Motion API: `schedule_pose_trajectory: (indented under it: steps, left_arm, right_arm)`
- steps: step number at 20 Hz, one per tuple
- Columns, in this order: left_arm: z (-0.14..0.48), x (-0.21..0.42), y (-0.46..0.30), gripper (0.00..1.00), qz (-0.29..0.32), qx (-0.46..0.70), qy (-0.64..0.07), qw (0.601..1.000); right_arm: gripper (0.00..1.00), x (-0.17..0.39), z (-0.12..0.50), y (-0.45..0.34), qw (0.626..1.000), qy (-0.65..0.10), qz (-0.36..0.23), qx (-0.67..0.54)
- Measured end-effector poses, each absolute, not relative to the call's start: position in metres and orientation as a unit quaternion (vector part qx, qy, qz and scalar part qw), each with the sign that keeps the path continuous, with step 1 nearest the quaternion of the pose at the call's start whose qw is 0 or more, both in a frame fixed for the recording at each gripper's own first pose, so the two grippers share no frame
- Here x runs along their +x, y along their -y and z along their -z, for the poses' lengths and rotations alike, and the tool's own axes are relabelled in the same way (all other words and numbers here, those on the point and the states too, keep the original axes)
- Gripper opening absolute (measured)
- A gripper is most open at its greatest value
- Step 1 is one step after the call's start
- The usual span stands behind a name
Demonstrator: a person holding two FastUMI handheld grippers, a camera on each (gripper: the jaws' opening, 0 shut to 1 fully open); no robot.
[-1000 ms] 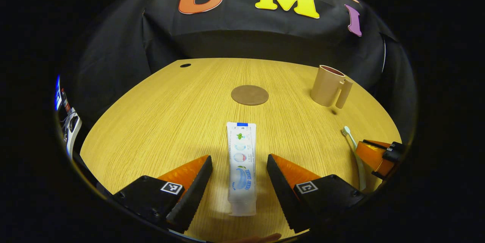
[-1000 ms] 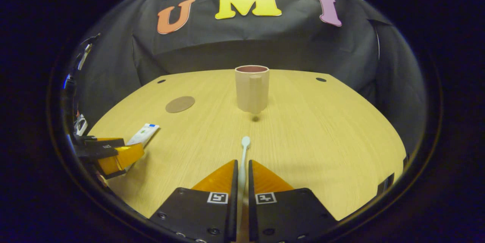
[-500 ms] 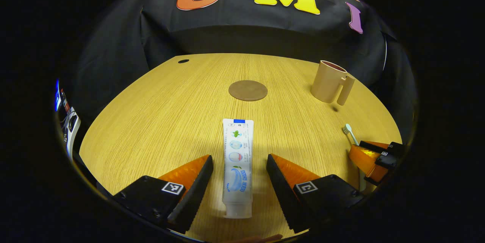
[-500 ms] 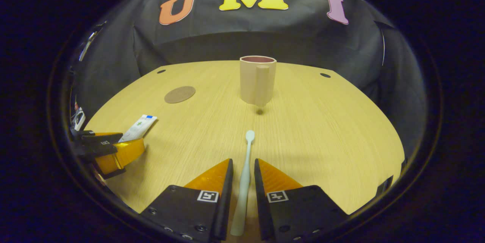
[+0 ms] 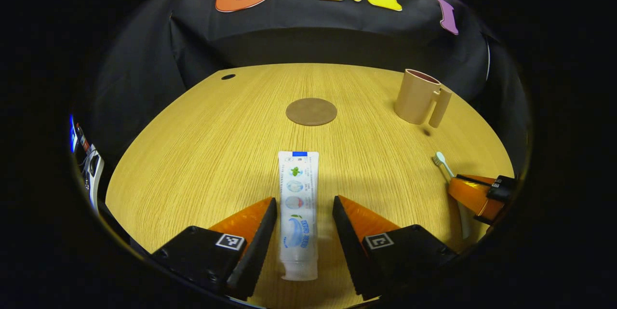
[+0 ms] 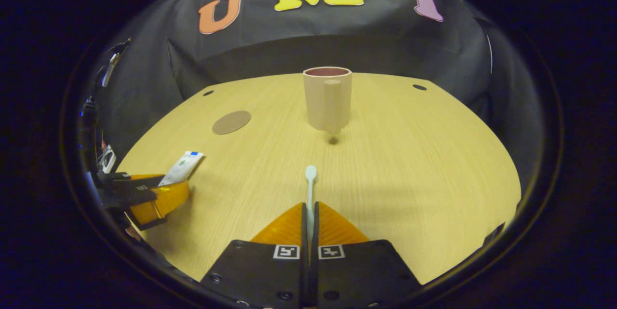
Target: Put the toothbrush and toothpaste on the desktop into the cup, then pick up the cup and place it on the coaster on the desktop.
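My left gripper (image 5: 302,212) is open and straddles the toothpaste (image 5: 298,210), one finger on each side, with a narrow gap between each finger and the tube. The tube lies flat on the counter (image 5: 202,154), cap end toward me and flat crimped end pointing at the coaster (image 5: 311,112). Bare wood lies between the tube's far end and the coaster, and a broad bare stretch runs to my left as far as the counter's curved edge.

My right gripper (image 6: 309,212) is closed on the toothbrush (image 6: 310,188); both fingers press its handle, and the head pokes forward past the tips, pointing at the cup (image 6: 327,98). In the left gripper view the same toothbrush (image 5: 446,169) and right gripper (image 5: 475,195) sit near the counter's right edge.

The cup stands upright near the far edge, handle turned toward my right gripper, well apart from the coaster (image 6: 231,122) to its left. Between the brush head and the cup the wood is bare, and to the right of that line it is bare out to the rim. In the right gripper view my left gripper (image 6: 144,193) sits at the left edge over the toothpaste (image 6: 182,168).
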State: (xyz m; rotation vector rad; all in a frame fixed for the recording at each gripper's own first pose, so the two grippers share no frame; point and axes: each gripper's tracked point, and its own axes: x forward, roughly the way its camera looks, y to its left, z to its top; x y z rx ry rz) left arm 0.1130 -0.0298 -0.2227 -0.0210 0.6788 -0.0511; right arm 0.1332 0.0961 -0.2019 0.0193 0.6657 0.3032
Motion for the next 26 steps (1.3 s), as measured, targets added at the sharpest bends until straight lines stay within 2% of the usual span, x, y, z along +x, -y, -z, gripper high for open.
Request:
schedule_pose_trajectory:
  steps: [1,2,4,6,7,8,9,12,16,20,26]
  left_arm:
    - [0.222,0.113,0.027,0.70,0.025,-0.010,-0.329,0.944]
    - [0.226,0.117,0.026,0.54,0.022,-0.011,-0.328,0.945]
    - [0.223,0.113,0.025,0.45,0.026,-0.019,-0.326,0.945]
    - [0.220,0.111,0.024,0.39,0.030,-0.031,-0.323,0.946]
    - [0.219,0.110,0.024,0.37,0.031,-0.035,-0.320,0.946]
    - [0.220,0.108,0.023,0.40,0.030,-0.035,-0.318,0.947]
    - [0.218,0.106,0.022,0.35,0.030,-0.030,-0.310,0.950]
    - [0.206,0.101,0.029,0.34,0.045,-0.043,-0.292,0.955]
    - [0.162,0.102,0.033,0.34,0.059,-0.058,-0.221,0.972]
    - [0.126,0.111,0.040,0.34,0.074,-0.069,-0.170,0.980]
    - [0.104,0.119,0.049,0.34,0.087,-0.062,-0.140,0.984]
  right_arm:
    - [0.00,0.133,0.200,-0.095,0.935,-0.322,-0.149,0.012]
    - [0.00,0.131,0.200,-0.094,0.935,-0.322,-0.151,0.012]
    - [0.00,0.128,0.198,-0.094,0.935,-0.316,-0.156,0.022]
    - [0.00,0.129,0.193,-0.092,0.939,-0.306,-0.158,0.022]
    - [0.00,0.129,0.191,-0.092,0.940,-0.302,-0.158,0.017]
    - [0.00,0.129,0.189,-0.092,0.942,-0.296,-0.159,0.015]
    - [0.00,0.128,0.186,-0.093,0.942,-0.293,-0.161,0.014]
    - [0.00,0.123,0.177,-0.092,0.945,-0.282,-0.164,0.017]
    - [0.00,0.124,0.154,-0.086,0.952,-0.260,-0.160,0.024]
    - [0.00,0.136,0.116,-0.084,0.961,-0.225,-0.157,0.031]
    - [0.00,0.174,0.048,-0.092,0.975,-0.160,-0.155,0.021]
